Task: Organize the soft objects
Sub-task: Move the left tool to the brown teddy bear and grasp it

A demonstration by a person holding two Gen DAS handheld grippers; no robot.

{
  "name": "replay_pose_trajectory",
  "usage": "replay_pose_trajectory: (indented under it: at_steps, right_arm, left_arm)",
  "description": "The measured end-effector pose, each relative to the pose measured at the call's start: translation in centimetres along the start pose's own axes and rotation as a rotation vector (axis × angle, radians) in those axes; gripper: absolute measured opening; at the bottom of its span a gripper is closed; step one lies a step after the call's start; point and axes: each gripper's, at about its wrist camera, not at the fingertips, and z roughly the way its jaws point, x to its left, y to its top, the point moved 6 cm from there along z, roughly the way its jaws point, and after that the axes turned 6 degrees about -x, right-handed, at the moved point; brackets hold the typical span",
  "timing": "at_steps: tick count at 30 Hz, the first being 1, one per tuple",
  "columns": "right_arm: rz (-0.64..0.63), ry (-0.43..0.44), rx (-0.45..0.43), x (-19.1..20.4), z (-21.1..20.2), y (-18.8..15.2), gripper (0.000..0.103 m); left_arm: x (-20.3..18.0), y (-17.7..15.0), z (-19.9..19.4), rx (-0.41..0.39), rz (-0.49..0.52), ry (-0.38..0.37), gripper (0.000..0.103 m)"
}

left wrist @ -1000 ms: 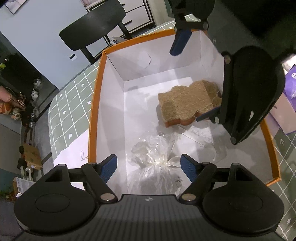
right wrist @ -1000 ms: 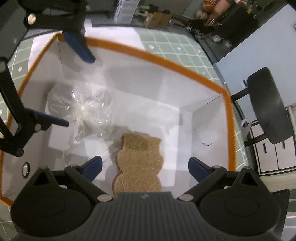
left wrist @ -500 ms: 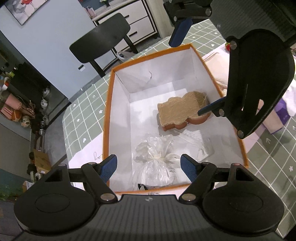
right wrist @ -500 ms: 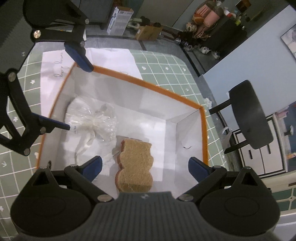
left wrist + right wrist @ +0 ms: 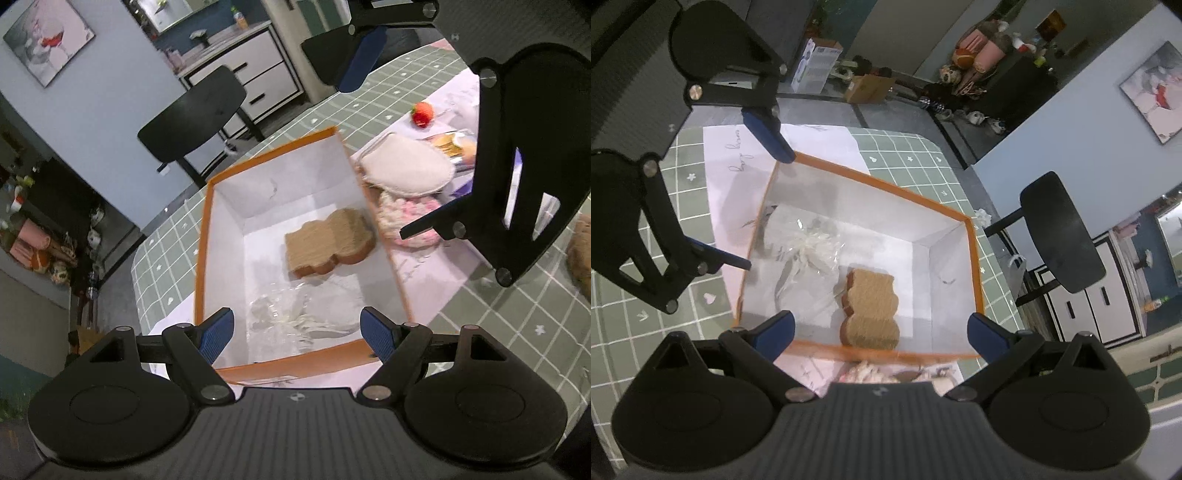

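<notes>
A white box with an orange rim [image 5: 207,229] stands on the table. Inside it lie a brown fibrous pad with a scalloped outline [image 5: 325,240] and a crumpled clear plastic bag [image 5: 291,317]. My left gripper [image 5: 297,332] hangs open above the box's near edge, nothing between its fingers. My right gripper [image 5: 391,144] hovers open over the box's right side. In the right wrist view the box rim [image 5: 879,182], the brown pad [image 5: 871,306] and the bag [image 5: 809,247] lie below my open right gripper [image 5: 881,334]. The left gripper [image 5: 748,197] is at the upper left.
Right of the box lie a white round pad [image 5: 406,170], a pink-and-white fluffy thing [image 5: 410,218], a strawberry toy [image 5: 423,112] and a brown furry thing [image 5: 580,254]. A black chair [image 5: 192,110] stands beyond the green checked tablecloth [image 5: 162,251]. White paper [image 5: 727,166] lies under the box.
Both grippers have risen and drawn back out of the box, still open. The box looks smaller, and the soft things beside it have come into view.
</notes>
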Motion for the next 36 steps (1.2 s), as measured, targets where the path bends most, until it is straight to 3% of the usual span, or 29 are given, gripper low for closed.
replay_pose_trajectory:
  at_steps: [11, 16, 26, 29, 36]
  right_arm:
    - [0.042, 0.000, -0.026, 4.5, -6.8, -6.2, 0.098]
    - [0.092, 0.020, -0.017, 6.1, -8.8, -10.9, 0.098]
    - [0.206, 0.026, 0.084, 7.6, -10.6, -21.0, 0.098]
    - [0.253, 0.018, 0.100, 7.4, -11.0, -23.7, 0.098]
    - [0.342, 0.017, 0.143, 7.5, -11.4, -29.3, 0.098]
  left_arm:
    - [-7.2, -1.2, -2.5, -0.089, 0.078, -0.075, 0.092]
    - [-11.2, -1.6, -2.4, -0.132, 0.071, -0.162, 0.092]
    - [-20.8, -1.9, 0.0, -0.153, 0.111, -0.342, 0.091]
    - [-23.5, -1.8, -0.1, -0.196, 0.120, -0.393, 0.091]
    - [-29.8, -0.9, -1.7, -0.299, 0.381, -0.481, 0.091]
